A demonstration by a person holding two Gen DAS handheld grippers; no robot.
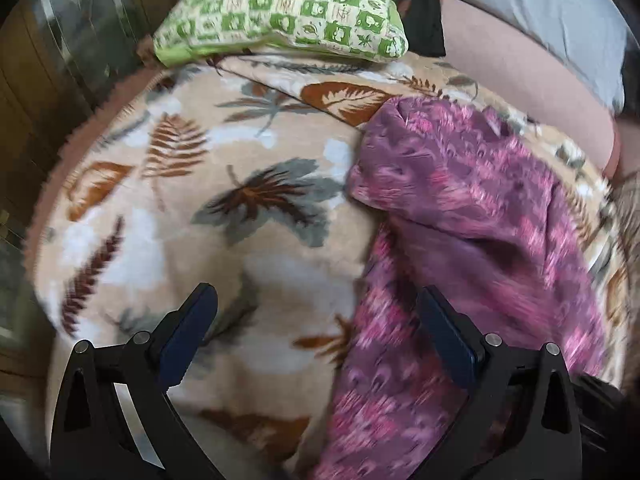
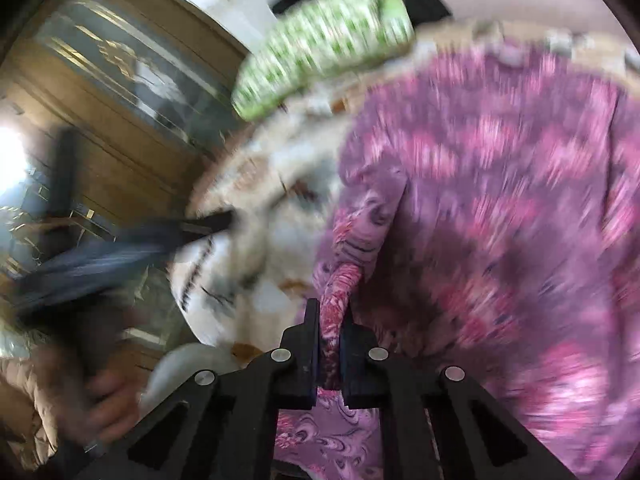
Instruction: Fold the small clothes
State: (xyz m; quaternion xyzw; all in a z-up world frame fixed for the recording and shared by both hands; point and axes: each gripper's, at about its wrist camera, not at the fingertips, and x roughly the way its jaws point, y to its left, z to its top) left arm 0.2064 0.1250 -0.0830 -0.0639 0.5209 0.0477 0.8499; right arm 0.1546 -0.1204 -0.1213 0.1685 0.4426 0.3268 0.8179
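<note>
My right gripper [image 2: 330, 322] with jaws clamped on a fold of the purple garment [image 2: 500, 208], lower centre of frame, my left gripper [image 1: 316, 312] with jaws wide over the leaf-print blanket [image 1: 224, 200], garment sprawled at right, green pillow [image 1: 288, 12] top centre.

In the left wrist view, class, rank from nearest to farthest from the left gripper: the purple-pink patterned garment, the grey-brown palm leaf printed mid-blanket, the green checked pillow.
1. Purple-pink patterned garment, right, by the left gripper.
2. Grey-brown palm leaf, centre.
3. Green checked pillow, top.
</note>
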